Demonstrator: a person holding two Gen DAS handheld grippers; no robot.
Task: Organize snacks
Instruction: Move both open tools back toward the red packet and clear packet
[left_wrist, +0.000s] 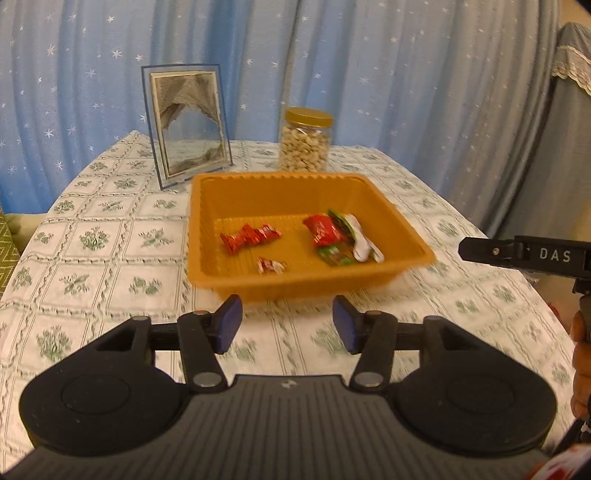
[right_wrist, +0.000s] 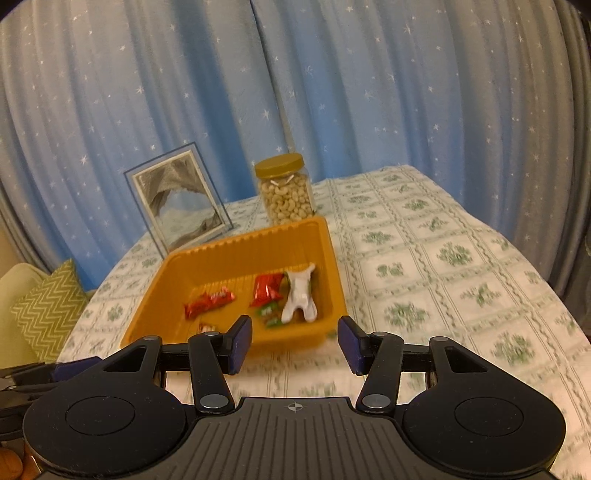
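Nearest us, our left gripper (left_wrist: 287, 325) and right gripper (right_wrist: 295, 341) both stand partly open with nothing between the pads, hovering over the tablecloth (left_wrist: 110, 236) just short of the orange tray (left_wrist: 280, 192). The snacks (left_wrist: 325, 230) already lie inside it, red wrappers left, a mixed pile right. We judge any tidying calls for a slow, low approach over the near rim. Beyond stand the nut jar (left_wrist: 305, 142) and picture frame (left_wrist: 186, 123).
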